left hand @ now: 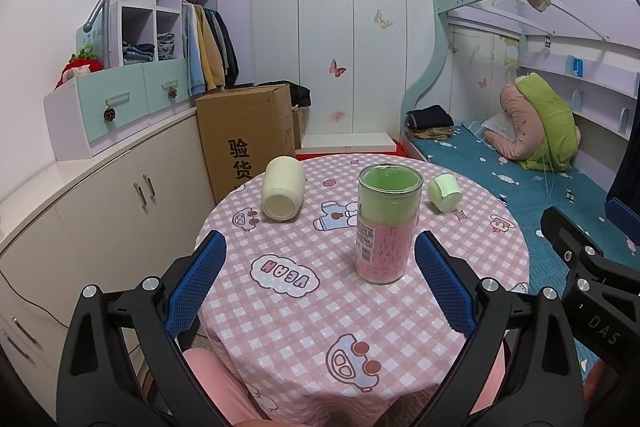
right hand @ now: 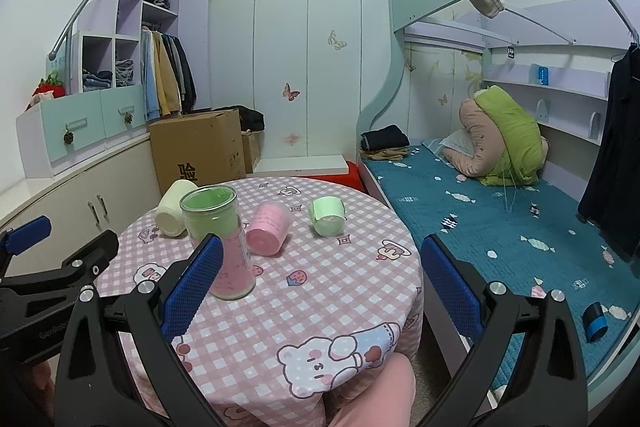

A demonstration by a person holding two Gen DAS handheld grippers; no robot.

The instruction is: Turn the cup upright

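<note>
the round table with pink checked cloth (right hand: 320,291) carries a tall clear glass cup (left hand: 386,223) standing upright, mouth up, long axis vertical, near the front. the left gripper (left hand: 320,283) and right gripper (right hand: 320,287) both gape wide, holding nothing. behind lie a cream cup (left hand: 282,193), a pink cup (right hand: 267,229) and a green cup (right hand: 327,215), on their sides

Child's bedroom; bunk bed (right hand: 500,211); wardrobe (left hand: 352,47).

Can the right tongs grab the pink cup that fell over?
Probably yes. The right tongs are open, and the pink cup lies just ahead; only the tall glass jar stands close on its left.
</note>
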